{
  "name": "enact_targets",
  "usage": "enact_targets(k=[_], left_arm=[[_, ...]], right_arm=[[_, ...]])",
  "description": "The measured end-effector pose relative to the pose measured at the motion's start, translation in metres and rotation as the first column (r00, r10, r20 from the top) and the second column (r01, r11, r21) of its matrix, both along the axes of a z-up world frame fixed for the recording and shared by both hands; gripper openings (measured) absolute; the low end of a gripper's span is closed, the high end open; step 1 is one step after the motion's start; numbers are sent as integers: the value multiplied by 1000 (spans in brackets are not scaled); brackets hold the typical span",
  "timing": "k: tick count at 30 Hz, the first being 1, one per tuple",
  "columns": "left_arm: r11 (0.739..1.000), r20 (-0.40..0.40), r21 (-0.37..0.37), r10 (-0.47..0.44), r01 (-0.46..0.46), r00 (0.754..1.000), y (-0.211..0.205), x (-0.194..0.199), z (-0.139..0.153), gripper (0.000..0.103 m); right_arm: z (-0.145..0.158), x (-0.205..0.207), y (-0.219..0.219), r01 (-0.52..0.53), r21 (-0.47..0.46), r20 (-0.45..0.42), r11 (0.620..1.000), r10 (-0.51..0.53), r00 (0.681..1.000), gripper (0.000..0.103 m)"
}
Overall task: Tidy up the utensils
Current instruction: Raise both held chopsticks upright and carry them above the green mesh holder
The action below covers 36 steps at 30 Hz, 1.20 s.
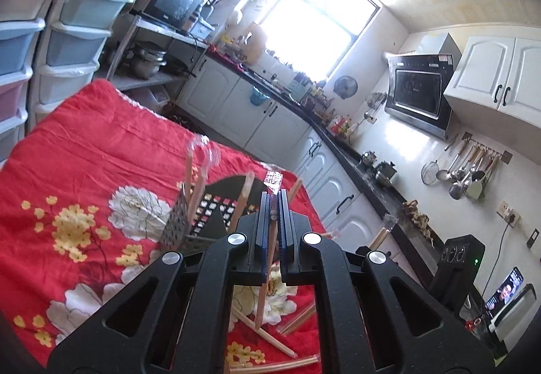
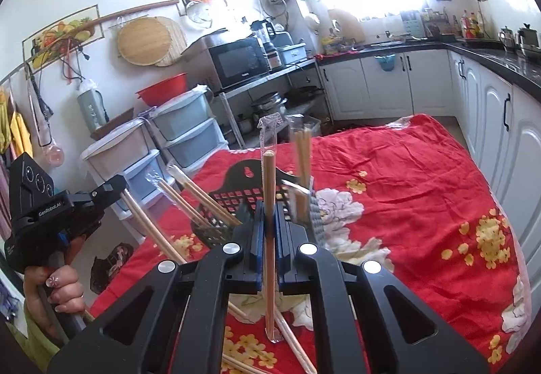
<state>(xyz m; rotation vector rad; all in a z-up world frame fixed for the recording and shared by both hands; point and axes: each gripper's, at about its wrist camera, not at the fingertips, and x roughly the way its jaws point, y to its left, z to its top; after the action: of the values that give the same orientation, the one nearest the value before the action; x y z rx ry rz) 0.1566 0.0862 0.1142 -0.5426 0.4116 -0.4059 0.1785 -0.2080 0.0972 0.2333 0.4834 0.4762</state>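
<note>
Kitchen w/ white cabinets (image 2: pixel 426 83) round red floral cloth (image 2: pixel 422 171) (wrapped chopsticks (image 2: pixel 290 340) loose).

left hand-held gripper (image 1: pixel 272 201) clamped, right hand-held gripper (image 2: pixel 269 208) clamped

Daylight floods in through the window (image 1: pixel 324 19), blown out to white glare in both views, leaving the red tablecloth (image 1: pixel 84 144) evenly lit with soft shadows, while fisheye bending curves the dark-vignetted edges.

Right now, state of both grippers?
Left gripper: shut on a wrapped chopstick pair.
Right gripper: shut on a wrapped chopstick.
</note>
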Motion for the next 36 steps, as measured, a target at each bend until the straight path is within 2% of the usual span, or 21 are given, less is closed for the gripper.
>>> enact_targets(k=[18,36], left_arm=[[993,116,-22,121,-119,986,32,-10,39,2],[982,252,14,178,-188,951,37,-10,86,2]], right_arm=[[41,-3,39,-84,-6,114,996,84,990,6],[85,3,44,-59,-12,245,998,60,968,6]])
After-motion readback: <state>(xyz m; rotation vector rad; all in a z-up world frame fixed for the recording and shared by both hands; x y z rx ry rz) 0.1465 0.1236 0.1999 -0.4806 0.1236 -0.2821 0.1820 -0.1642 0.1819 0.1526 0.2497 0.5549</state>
